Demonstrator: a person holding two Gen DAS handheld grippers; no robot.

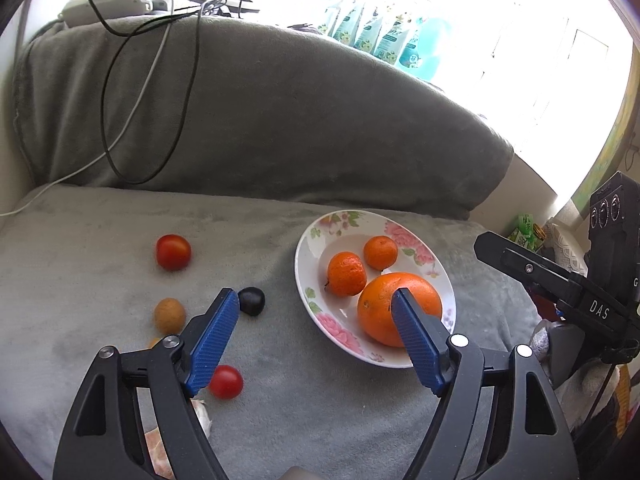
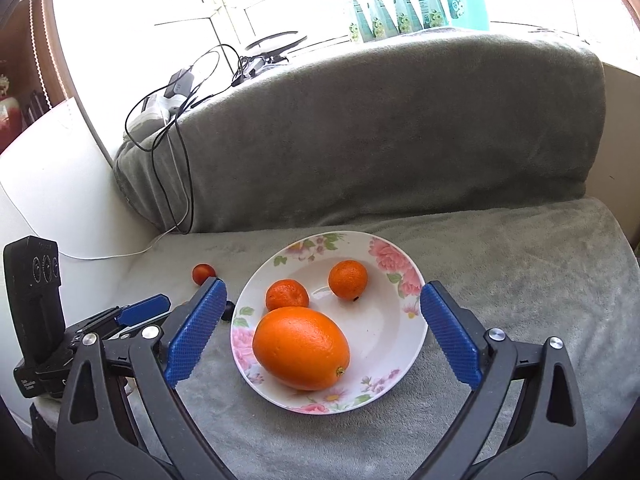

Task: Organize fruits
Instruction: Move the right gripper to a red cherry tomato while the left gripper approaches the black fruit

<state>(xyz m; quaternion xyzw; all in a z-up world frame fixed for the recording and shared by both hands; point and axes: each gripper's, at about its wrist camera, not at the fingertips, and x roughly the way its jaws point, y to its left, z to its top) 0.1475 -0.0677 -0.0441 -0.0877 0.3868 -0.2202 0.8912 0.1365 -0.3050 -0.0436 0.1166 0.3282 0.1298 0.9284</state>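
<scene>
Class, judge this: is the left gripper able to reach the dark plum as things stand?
Probably yes. The left gripper is open, and the dark plum lies uncovered on the grey blanket beside its left finger.

A grey fleece blanket (image 2: 400,140) covers the sofa seat and backrest. Black and white cables (image 1: 160,92) hang down the backrest. Green-labelled refill pouches (image 2: 396,12) stand in a row on the bright windowsill behind.
</scene>
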